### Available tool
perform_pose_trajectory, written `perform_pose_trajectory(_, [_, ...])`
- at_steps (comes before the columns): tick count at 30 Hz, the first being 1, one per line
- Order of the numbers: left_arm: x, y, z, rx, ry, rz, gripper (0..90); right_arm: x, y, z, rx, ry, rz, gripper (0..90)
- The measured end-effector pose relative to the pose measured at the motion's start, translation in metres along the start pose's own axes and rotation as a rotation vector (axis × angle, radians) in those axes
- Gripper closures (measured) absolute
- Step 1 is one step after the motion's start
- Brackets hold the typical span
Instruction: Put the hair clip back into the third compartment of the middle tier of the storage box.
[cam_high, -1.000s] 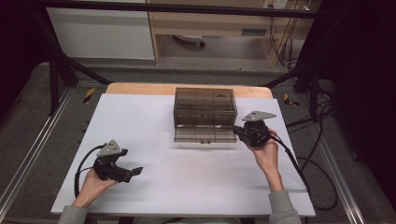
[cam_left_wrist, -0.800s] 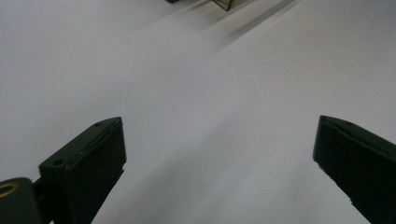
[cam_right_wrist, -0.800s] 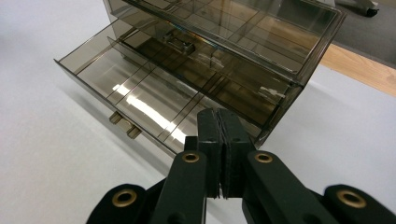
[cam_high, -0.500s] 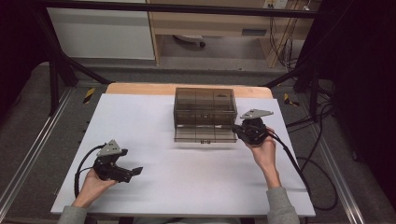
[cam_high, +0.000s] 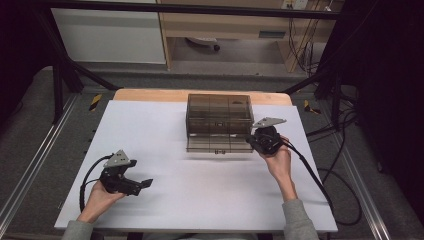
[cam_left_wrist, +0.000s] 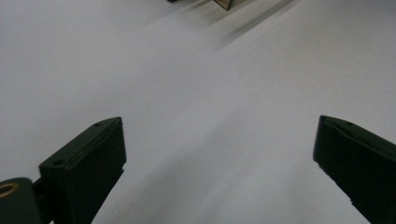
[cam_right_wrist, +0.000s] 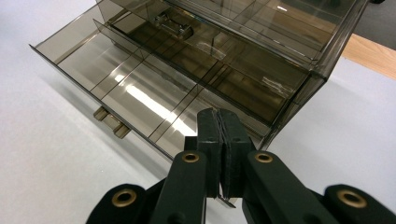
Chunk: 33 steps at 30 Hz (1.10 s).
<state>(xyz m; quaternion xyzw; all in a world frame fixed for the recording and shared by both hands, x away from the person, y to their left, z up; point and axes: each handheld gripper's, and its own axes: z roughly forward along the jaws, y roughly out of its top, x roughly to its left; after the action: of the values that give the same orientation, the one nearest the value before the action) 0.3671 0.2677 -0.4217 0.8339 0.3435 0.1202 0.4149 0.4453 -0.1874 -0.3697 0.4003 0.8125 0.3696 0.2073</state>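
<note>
Black fingers (cam_right_wrist: 219, 140) of the right gripper (cam_high: 256, 142) are pressed flat together, nothing between them, right at the pulled-out drawer (cam_high: 218, 144) of the smoky plastic box (cam_high: 219, 116) mid-table. Left gripper (cam_high: 141, 184) sits well apart near the front edge of the white table (cam_high: 200, 195), fingers spread wide, holding nothing.

Lab (framed rig (cam_high: 60, 75), trailing cables (cam_high: 345, 130))

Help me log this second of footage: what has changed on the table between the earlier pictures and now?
Nothing visibly changed. The right gripper stays shut at the near right corner of the open drawer of the brown box, and the left gripper still rests open on the white table.
</note>
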Motion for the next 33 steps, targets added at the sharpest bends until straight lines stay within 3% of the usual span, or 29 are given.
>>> perform_pose_trajectory(33, [0.000, 0.000, 0.001, 0.003, -0.001, 0.001, 2.3, 0.003, -0.009, 0.026, 0.063, -0.025, -0.025, 89.0])
